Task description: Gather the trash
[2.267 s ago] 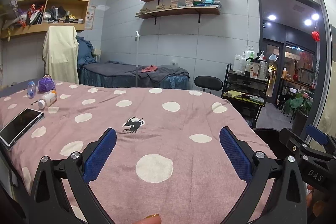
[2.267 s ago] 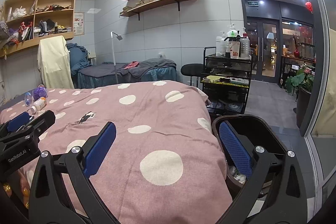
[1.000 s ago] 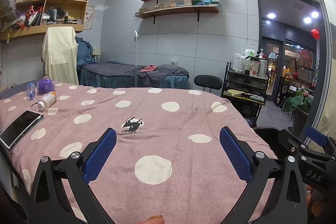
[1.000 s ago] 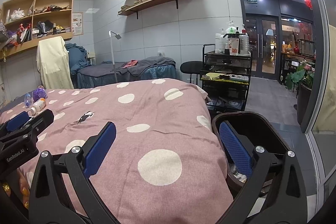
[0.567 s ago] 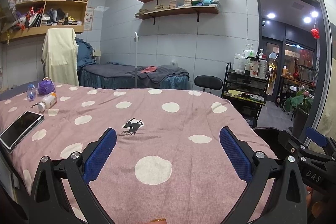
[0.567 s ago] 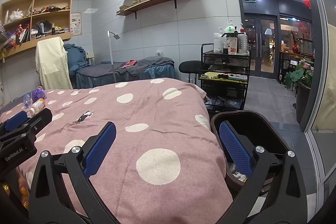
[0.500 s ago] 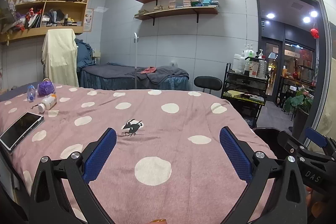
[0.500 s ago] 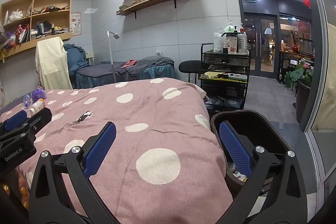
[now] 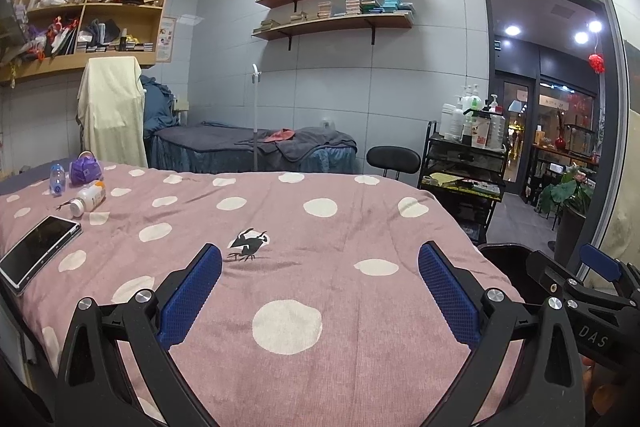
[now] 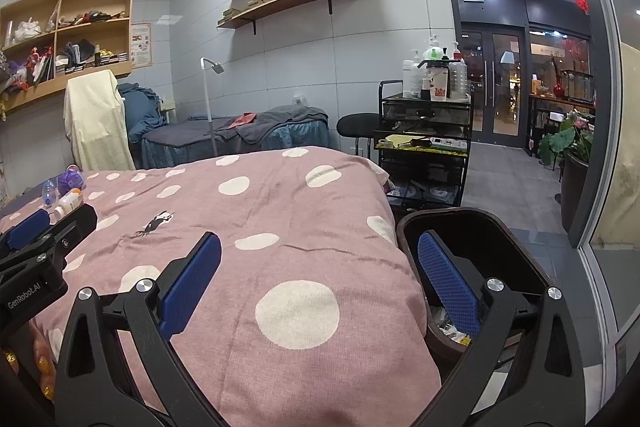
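Small black scrap (image 9: 248,246), perhaps torn paper, lying on the bedspread (image 9: 340,219).

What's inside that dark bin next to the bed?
In the right wrist view, the dark bin shows a few pale scraps of rubbish at the bottom. The right gripper, open and empty, has one finger covering much of the inside.

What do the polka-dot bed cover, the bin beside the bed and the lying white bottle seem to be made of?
Bed cover: woven or knitted cloth, matte, with creases and visible weave. Bin: probably hard plastic, dark, with a smooth, slightly glossy rim. White bottle: likely plastic, opaque, labelled; too small to tell for sure.
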Tool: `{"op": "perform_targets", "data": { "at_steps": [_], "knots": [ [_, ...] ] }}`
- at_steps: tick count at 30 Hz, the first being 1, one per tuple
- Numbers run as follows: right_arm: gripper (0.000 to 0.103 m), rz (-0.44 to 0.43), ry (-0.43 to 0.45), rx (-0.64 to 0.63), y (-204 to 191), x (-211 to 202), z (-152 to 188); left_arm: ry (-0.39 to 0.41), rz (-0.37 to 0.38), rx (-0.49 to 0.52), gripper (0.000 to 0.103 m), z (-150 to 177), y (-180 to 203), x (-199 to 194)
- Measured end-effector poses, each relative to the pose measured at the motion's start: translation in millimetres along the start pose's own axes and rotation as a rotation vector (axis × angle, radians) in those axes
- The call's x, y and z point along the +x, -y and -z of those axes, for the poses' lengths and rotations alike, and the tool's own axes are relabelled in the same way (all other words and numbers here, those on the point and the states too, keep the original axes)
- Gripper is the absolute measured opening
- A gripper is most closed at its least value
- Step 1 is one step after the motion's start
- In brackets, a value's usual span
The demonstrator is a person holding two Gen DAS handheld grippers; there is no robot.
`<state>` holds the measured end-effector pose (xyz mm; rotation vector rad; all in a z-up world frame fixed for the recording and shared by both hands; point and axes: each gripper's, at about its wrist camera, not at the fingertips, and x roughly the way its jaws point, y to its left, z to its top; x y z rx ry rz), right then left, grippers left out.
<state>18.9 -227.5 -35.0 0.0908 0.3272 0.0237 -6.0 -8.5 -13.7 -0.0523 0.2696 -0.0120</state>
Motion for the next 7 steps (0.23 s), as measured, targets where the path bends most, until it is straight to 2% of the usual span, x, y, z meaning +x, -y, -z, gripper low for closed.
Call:
{"op": "perform_targets", "data": {
  "at_steps": [7],
  "knots": [
    [0.097, 0.0, -0.007, 0.003, 0.5, 1.8, 0.4, -0.03, 0.001, -0.012, 0.097, 1.7, -0.8, 4.5]
  ]
}}
